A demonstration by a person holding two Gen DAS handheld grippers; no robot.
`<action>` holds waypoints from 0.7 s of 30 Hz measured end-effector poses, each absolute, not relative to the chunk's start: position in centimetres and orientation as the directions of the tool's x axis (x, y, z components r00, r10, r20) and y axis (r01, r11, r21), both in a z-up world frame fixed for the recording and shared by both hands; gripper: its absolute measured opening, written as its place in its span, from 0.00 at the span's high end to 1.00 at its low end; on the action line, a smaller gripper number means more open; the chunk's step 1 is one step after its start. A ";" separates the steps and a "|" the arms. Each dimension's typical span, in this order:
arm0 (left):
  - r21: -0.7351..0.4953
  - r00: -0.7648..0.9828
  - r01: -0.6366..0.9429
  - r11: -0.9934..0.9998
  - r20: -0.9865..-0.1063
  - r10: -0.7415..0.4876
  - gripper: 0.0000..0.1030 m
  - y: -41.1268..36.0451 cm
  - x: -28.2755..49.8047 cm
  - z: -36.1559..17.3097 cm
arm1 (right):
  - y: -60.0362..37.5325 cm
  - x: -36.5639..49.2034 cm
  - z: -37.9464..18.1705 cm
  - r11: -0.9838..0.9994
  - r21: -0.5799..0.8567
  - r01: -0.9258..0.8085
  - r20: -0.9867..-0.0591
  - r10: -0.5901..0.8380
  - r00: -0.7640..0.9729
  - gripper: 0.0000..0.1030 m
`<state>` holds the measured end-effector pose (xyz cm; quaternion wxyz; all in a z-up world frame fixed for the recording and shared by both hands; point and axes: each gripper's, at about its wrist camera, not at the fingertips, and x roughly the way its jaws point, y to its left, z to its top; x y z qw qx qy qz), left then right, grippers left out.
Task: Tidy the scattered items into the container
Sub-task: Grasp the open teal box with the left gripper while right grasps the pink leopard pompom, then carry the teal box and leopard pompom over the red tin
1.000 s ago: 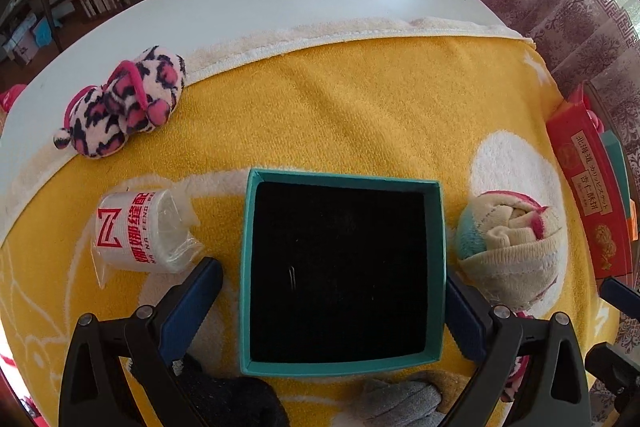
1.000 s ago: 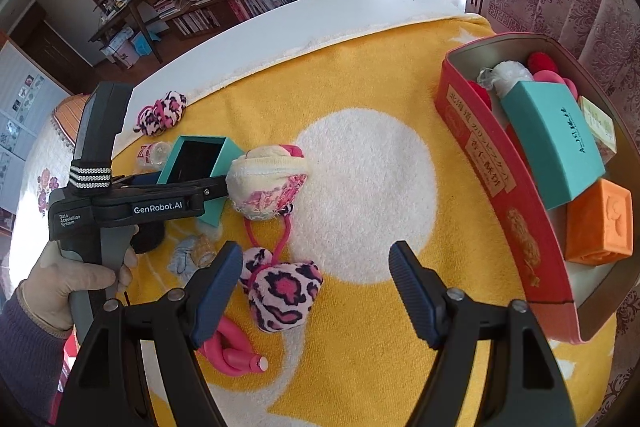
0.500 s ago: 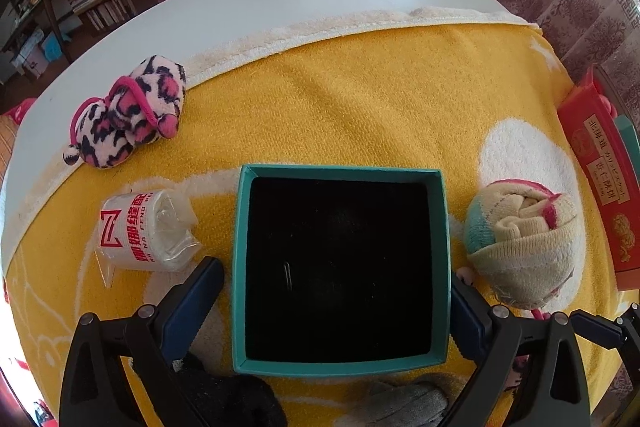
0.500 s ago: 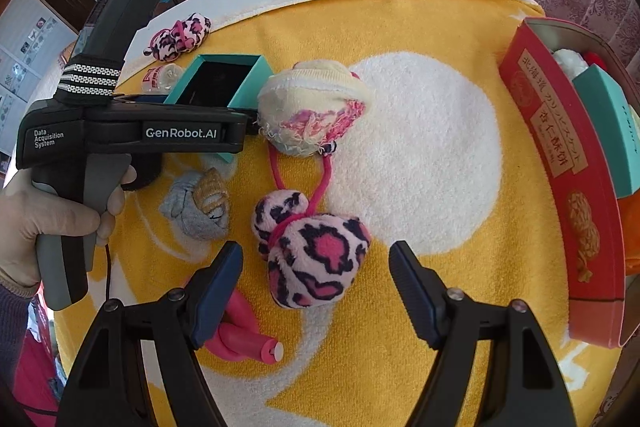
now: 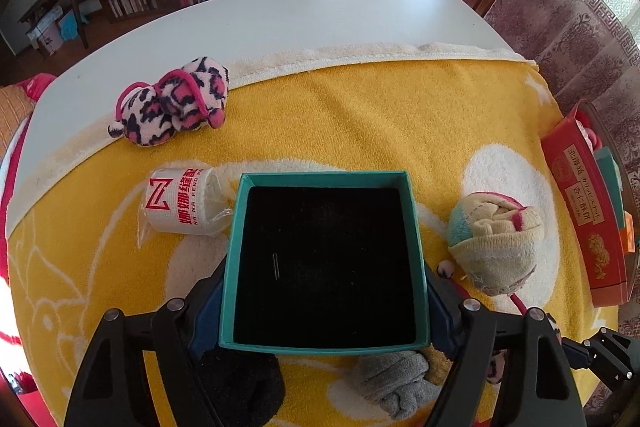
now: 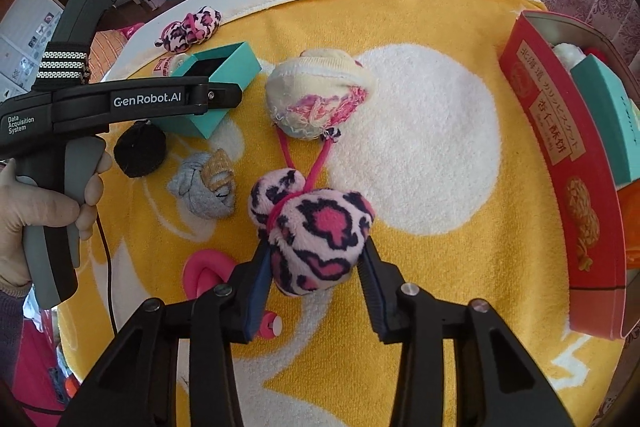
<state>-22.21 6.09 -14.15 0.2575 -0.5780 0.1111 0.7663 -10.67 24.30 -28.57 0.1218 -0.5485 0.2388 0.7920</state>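
Leopard-print plush earmuff (image 6: 320, 239): pink, black spots, fuzzy, pink band.

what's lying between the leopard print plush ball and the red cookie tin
Nothing: in the right wrist view only bare yellow and white towel lies between the leopard print plush ball and the red cookie tin.

On my table (image 5: 248, 27) a towel (image 5: 380, 115) covers the near part, its far edge short of the table's far edge. The open box (image 5: 324, 263) sits between my left gripper's (image 5: 324, 301) closing jaws, near the towel's near edge. Left of it lies a wrapped roll (image 5: 182, 201), behind that a plush pair (image 5: 172, 103) at the towel's far left corner. Right of the box lies a sock ball (image 5: 496, 239); the tin (image 6: 560, 163) stands at the right edge. My right gripper (image 6: 316, 275) flanks another plush pair (image 6: 320, 231), closing on it.
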 end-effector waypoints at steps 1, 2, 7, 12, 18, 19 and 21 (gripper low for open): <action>-0.131 -0.204 -0.521 -0.843 -0.940 0.272 0.20 6.0 -22.2 -13.7 | 24.4 -10.4 -28.2 -0.856 0.248 -0.454 -0.924 -0.068 -0.377 0.56; -0.131 -0.210 -0.521 -0.843 -0.938 0.275 0.20 6.1 -21.9 -13.5 | 24.5 -10.2 -27.9 -0.856 0.251 -0.451 -0.921 -0.066 -0.385 0.57; -0.151 -0.224 -0.498 -0.854 -0.929 0.296 0.20 4.4 -20.9 -12.4 | 25.2 -8.9 -26.2 -0.852 0.264 -0.452 -0.904 -0.055 -0.423 0.57; -0.159 -0.245 -0.499 -0.852 -0.917 0.315 0.20 5.5 -20.1 -10.9 | 26.8 -7.3 -24.5 -0.831 0.277 -0.482 -0.886 -0.027 -0.463 0.57; -0.191 -0.252 -0.523 -0.830 -0.896 0.365 0.20 9.9 -19.1 -9.0 | 30.3 -3.8 -22.2 -0.790 0.274 -0.548 -0.863 0.050 -0.503 0.57; -0.192 -0.253 -0.533 -0.824 -0.893 0.372 0.20 10.9 -18.8 -8.7 | 30.9 -3.2 -21.9 -0.783 0.272 -0.560 -0.860 0.063 -0.507 0.57; -0.195 -0.254 -0.553 -0.810 -0.887 0.387 0.20 12.4 -18.3 -7.9 | 32.2 -1.9 -21.2 -0.765 0.273 -0.583 -0.853 0.089 -0.515 0.57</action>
